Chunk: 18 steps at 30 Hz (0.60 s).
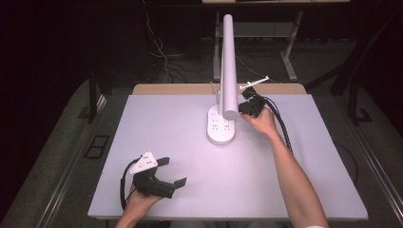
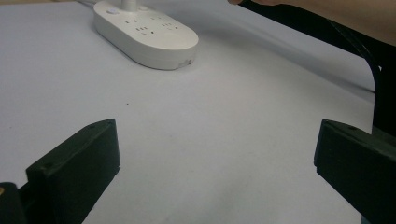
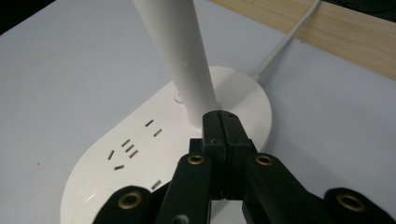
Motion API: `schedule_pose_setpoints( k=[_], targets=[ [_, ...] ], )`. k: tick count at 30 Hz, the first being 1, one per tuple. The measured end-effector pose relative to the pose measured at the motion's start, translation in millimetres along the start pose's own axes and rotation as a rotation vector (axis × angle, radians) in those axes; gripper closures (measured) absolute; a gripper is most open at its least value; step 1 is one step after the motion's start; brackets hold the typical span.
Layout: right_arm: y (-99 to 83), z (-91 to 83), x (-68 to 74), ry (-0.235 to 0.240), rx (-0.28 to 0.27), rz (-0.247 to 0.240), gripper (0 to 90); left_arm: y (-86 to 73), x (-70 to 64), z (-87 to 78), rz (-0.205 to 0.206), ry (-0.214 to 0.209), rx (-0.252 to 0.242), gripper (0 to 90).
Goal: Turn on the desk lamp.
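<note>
A white desk lamp stands at the middle back of the table. Its oval base (image 1: pixel 221 129) carries several sockets, and its long post (image 1: pixel 229 66) leans toward the camera. My right gripper (image 1: pixel 244 107) is shut with nothing between its jaws. In the right gripper view its tips (image 3: pixel 223 116) sit at the foot of the post (image 3: pixel 180 56), over the base (image 3: pixel 140 154). My left gripper (image 1: pixel 173 172) rests open near the front left of the table. In the left gripper view its jaws stand wide apart (image 2: pixel 215 154), with the lamp base (image 2: pixel 144 35) far ahead.
A white mat (image 1: pixel 190 166) covers the table, and a wooden strip (image 1: pixel 180 89) shows along its far edge. The lamp's white cord (image 3: pixel 285 42) runs off over that strip. Black cables (image 1: pixel 283 126) trail along the right forearm.
</note>
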State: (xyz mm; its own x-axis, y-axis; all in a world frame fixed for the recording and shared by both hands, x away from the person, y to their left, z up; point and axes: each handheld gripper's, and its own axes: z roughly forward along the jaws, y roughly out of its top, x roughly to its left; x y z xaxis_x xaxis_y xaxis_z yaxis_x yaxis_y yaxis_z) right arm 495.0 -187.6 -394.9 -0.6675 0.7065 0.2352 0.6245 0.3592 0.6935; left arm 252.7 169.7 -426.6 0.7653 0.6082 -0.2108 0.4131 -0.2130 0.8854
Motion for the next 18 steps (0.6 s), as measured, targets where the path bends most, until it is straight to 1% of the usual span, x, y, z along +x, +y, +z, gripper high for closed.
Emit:
schedule_pose_setpoints(
  k=[1,2,3,8,16,17,18],
  targets=[
    [-1.7,-4.1,-0.1,-0.004,-0.003,-0.008,89.9,0.0,-0.2,0.1,-0.001,-0.001,0.0,0.0],
    [-1.7,-4.1,-0.1,-0.004,-0.003,-0.008,89.9,0.1,-0.4,0.3,0.0,-0.002,-0.002,0.0],
    [-3.5,-8.9,0.0,-0.002,-0.009,-0.015,90.0,0.1,-0.6,0.3,0.002,-0.004,0.0,0.0],
    [-9.2,-23.6,0.9,0.002,-0.011,-0.016,90.0,0.1,-1.0,1.3,0.002,-0.004,0.001,0.0],
    [-20.5,-53.9,3.6,0.011,-0.045,-0.027,89.6,0.2,-0.7,1.8,0.002,-0.002,0.002,0.0],
    [-22.3,-58.2,3.9,0.014,-0.054,-0.023,88.3,0.1,-0.7,1.9,0.002,-0.001,0.003,0.0],
    [-24.2,-62.3,4.1,0.019,-0.063,-0.017,84.1,0.1,-0.7,1.9,0.002,-0.001,0.003,0.0]
  ],
)
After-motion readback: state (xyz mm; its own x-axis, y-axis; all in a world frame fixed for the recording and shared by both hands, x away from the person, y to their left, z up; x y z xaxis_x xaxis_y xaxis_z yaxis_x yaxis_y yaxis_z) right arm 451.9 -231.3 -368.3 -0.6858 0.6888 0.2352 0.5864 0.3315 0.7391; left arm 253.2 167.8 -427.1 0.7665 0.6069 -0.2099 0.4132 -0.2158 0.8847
